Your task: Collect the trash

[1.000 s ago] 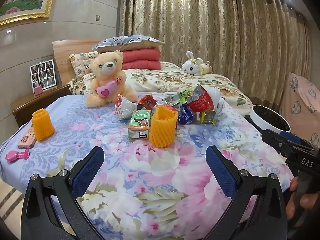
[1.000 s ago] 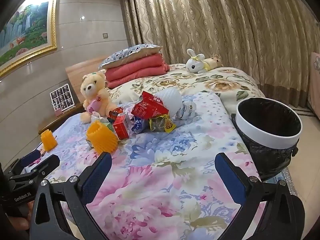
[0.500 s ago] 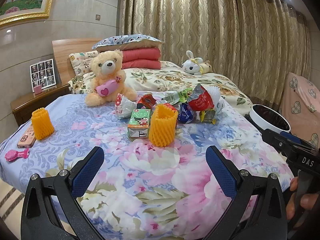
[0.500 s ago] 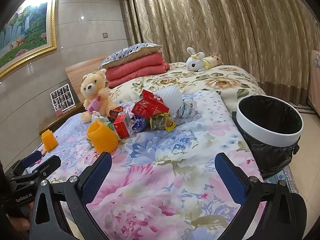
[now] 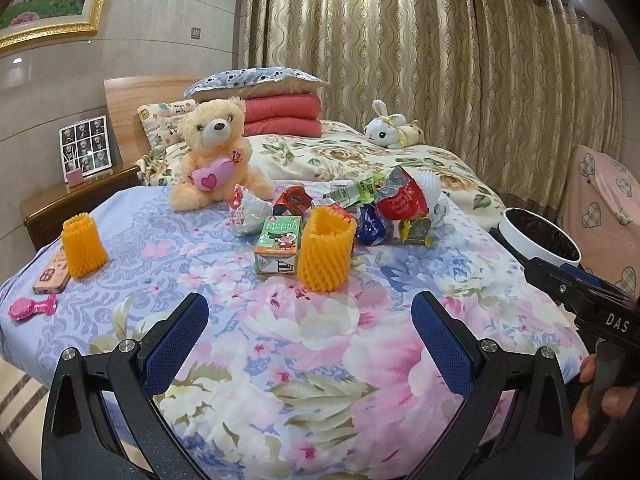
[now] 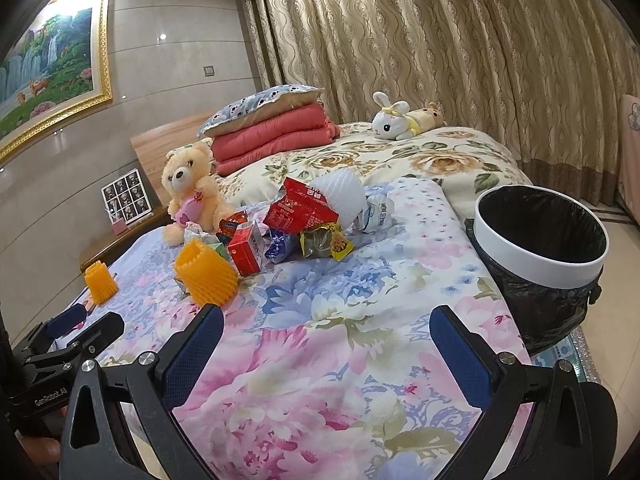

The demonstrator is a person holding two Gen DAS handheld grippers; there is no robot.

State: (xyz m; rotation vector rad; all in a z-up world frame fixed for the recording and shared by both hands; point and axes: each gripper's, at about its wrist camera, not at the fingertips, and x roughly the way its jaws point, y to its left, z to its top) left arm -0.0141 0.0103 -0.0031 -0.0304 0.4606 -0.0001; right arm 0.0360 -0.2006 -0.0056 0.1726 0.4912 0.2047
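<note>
A: What are the claws doing?

B: The left claw (image 5: 310,330) is hovering over the flowered bed (image 5: 320,360) with its jaws spread wide, holding nothing. The right claw (image 6: 326,346) is doing the same further toward the foot of the bed, wide open and empty. Each one is showing at the edge of the other's view.

A: And the trash?

B: It is lying in a heap (image 5: 360,208) in the middle of the bed, ahead of both claws and well apart from them. A green milk carton (image 5: 278,250) is standing at its near side, just beside an orange foam net (image 5: 326,254). Behind those a red snack bag (image 6: 300,210) is leaning on a white foam net (image 6: 342,198), with a blue wrapper (image 5: 372,226) and a yellow-edged wrapper (image 6: 326,244) lying in front of it. A red carton (image 6: 246,252) is standing next to the blue wrapper.

A: Anything off on its own?

B: A second orange net (image 5: 82,246) is standing near the left edge of the bed, touching a phone (image 5: 52,274). A pink toy (image 5: 30,308) is lying close by.

A: Where is the bin?

B: The bin (image 6: 540,256), white-rimmed with a black liner, is sitting on the floor right against the bed's right side, near the right claw. I am seeing nothing inside it, though its bottom is dark.

A: What else is on the bed?

B: A teddy bear (image 5: 214,152) is sitting just behind the heap, and a plush rabbit (image 6: 396,118) is lying further back near the curtain.
</note>
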